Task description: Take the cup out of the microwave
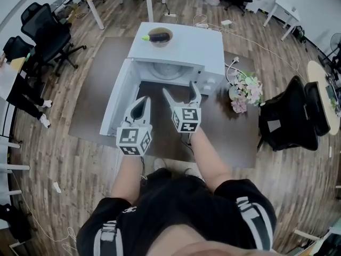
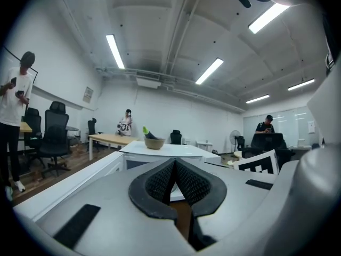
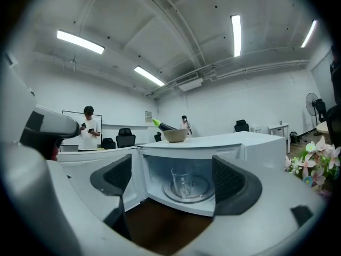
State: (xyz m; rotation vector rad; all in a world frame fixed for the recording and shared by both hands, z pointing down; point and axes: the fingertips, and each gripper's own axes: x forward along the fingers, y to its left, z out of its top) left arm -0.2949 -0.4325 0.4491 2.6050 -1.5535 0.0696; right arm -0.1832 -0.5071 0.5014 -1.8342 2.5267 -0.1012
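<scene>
left tongs: left tongs (image 1: pixel 143 101) are closed, black pads pressed together, nothing between them; they sit level and short of the oven.
right tongs: right tongs (image 1: pixel 181 89) are spread wide and empty, aimed into the open cavity. In the right gripper view the cup lines up between the jaws but lies well ahead, with no contact.
counter: dark brown counter (image 1: pixel 160 135) carries the oven; there is a bare patch under both tongs.
door: white oven door (image 1: pixel 114 103) is swung fully out to the left.
microwave: boxy white microwave (image 1: pixel 184 49) has its cavity exposed, facing the person.
cup: clear glass cup with handle (image 3: pixel 182 181) stands upright on the round glass turntable (image 3: pixel 205 192) inside the cavity, about centre.
on top: tan bowl (image 1: pixel 160 37) holds a dark vegetable with a green tip, near the oven's back left corner.
beside: pink-and-white flower bunch (image 1: pixel 245 92) is to the right of the oven, apart from it.
done: door is open, approach is lined up.
left: the whole grab. Judged steps are reach in, close on the cup, lift it clear of the turntable, and draw it out past the door frame.
writing: no brand is readable on the oven. Marker cubes show only black-and-white square codes. Print on the person's shorts is too small to read.
</scene>
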